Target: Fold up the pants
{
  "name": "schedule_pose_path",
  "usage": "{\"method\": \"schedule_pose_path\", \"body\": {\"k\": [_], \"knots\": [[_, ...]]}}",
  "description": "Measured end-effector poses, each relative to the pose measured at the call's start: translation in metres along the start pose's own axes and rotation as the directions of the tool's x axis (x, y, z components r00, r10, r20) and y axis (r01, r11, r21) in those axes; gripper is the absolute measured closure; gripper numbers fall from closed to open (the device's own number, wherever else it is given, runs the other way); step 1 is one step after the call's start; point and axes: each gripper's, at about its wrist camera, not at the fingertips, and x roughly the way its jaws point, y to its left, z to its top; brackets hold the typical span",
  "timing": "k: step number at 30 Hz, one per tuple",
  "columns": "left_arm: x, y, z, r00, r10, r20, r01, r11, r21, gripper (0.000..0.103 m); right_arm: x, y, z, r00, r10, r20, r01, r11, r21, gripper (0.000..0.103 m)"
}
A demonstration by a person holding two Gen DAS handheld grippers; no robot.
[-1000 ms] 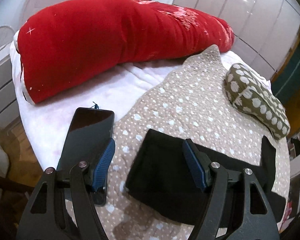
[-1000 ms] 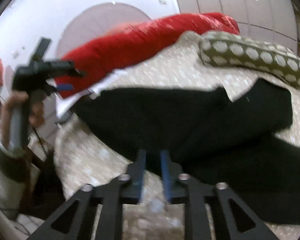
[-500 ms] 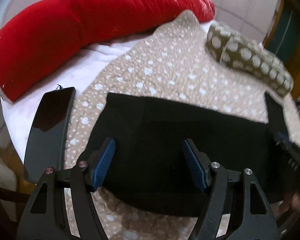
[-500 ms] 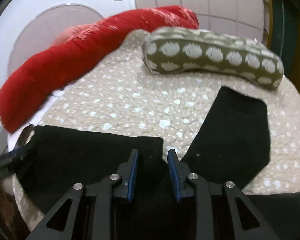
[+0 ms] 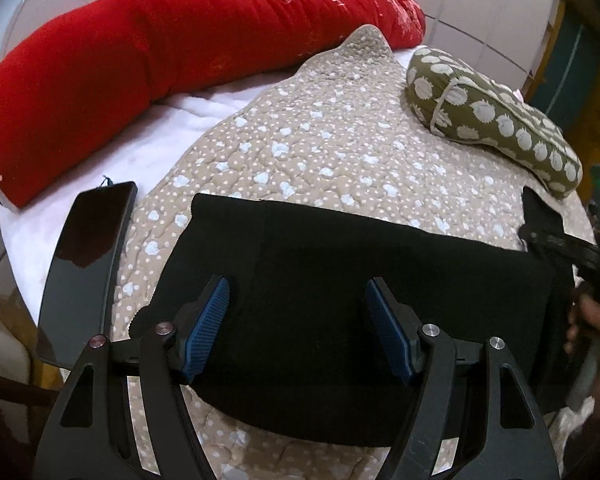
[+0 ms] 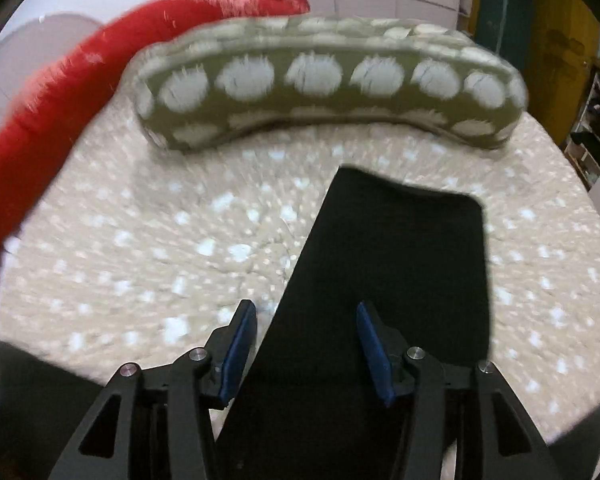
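Observation:
Black pants (image 5: 360,280) lie flat on a beige dotted quilt (image 5: 320,148). In the left wrist view the folded body spreads across the middle. My left gripper (image 5: 298,330) is open and empty, hovering over its near part. In the right wrist view one black pant leg (image 6: 400,264) stretches away toward a pillow. My right gripper (image 6: 308,354) is open and empty above that leg's near end. The right gripper and the hand holding it also show at the right edge of the left wrist view (image 5: 580,256).
A long red bolster (image 5: 140,60) lies along the far side. An olive pillow with white dots (image 5: 496,116) sits at the far right, also in the right wrist view (image 6: 328,84). A black phone (image 5: 86,264) lies on the white sheet at left.
My right gripper opened from nearly shut and swung right, off the folded body and over the single pant leg. My left gripper stayed open and moved over the pants.

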Motion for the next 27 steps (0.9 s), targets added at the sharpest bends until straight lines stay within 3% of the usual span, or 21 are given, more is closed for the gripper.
{"method": "schedule_pose_path", "body": {"k": [2,3,4,7,11,13,17,20,23,25,27], "knots": [[-0.001,0.0,0.0,1.0,-0.002,-0.001,0.002,1.0,0.007,0.033,-0.006,-0.008,-0.003,0.998,-0.019,0.057,0.019,1.0,-0.002,0.096],[-0.001,0.0,0.0,1.0,-0.008,0.0,0.008,1.0,0.005,0.032,-0.013,-0.016,-0.006,0.998,0.016,0.063,-0.017,0.999,0.028,0.099],[-0.001,0.002,0.0,1.0,-0.013,-0.001,0.013,1.0,-0.001,0.032,-0.022,-0.029,-0.008,0.995,0.059,0.076,-0.064,0.996,0.066,0.099],[-0.002,0.003,0.001,1.0,-0.024,-0.002,0.024,0.999,-0.021,0.033,-0.076,-0.067,-0.032,0.98,0.083,0.179,-0.107,0.986,0.129,0.099],[-0.006,-0.004,-0.001,0.999,-0.053,-0.001,0.053,0.999,-0.014,0.033,-0.168,-0.12,-0.097,0.944,0.084,0.318,-0.156,0.965,0.209,0.099],[-0.006,-0.011,-0.003,0.998,-0.057,-0.006,0.057,0.998,0.0,0.033,-0.187,-0.142,-0.13,0.943,0.091,0.321,-0.182,0.947,0.266,0.099],[-0.008,-0.028,-0.009,0.996,-0.083,-0.029,0.084,0.996,0.03,0.033,-0.162,-0.171,-0.183,0.971,0.122,0.206,-0.191,0.912,0.363,0.099],[-0.018,-0.038,-0.012,0.998,-0.068,-0.013,0.069,0.995,0.068,0.033,-0.142,-0.184,-0.2,0.957,0.169,0.235,-0.263,0.845,0.466,0.093],[-0.026,-0.038,-0.011,0.998,-0.057,0.009,0.056,0.995,0.077,0.032,-0.145,-0.191,-0.198,0.948,0.142,0.285,-0.271,0.831,0.487,0.082],[-0.026,-0.033,-0.009,0.999,-0.051,0.01,0.05,0.997,0.065,0.033,-0.145,-0.195,-0.197,0.95,0.132,0.285,-0.263,0.829,0.493,0.082],[-0.023,-0.027,-0.008,0.999,-0.045,-0.004,0.045,0.998,0.043,0.033,-0.147,-0.195,-0.194,0.952,0.121,0.28,-0.246,0.846,0.473,0.098]]}}
